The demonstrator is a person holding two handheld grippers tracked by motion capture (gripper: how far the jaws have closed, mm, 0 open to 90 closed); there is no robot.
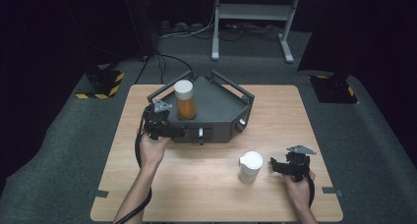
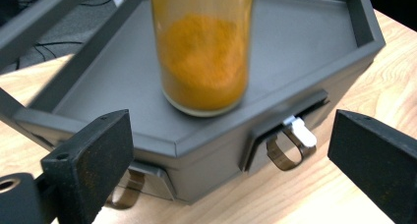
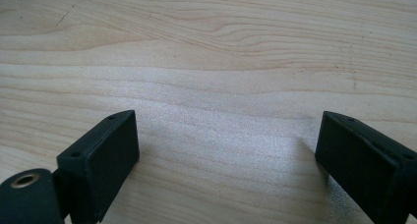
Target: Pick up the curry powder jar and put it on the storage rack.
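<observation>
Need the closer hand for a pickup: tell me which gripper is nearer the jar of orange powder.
Left. The left gripper sits just in front of the jar, jaws open. The right gripper rests far off, beside the white cup.

Upright white-capped jar of orange powder in grey tray.

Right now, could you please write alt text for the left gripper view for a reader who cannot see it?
A clear glass jar of orange powder stands on a dark grey metal tray, close ahead of the left tool, whose two black jaws stand wide apart with nothing between them. The tray rests on a light wooden table.
</observation>
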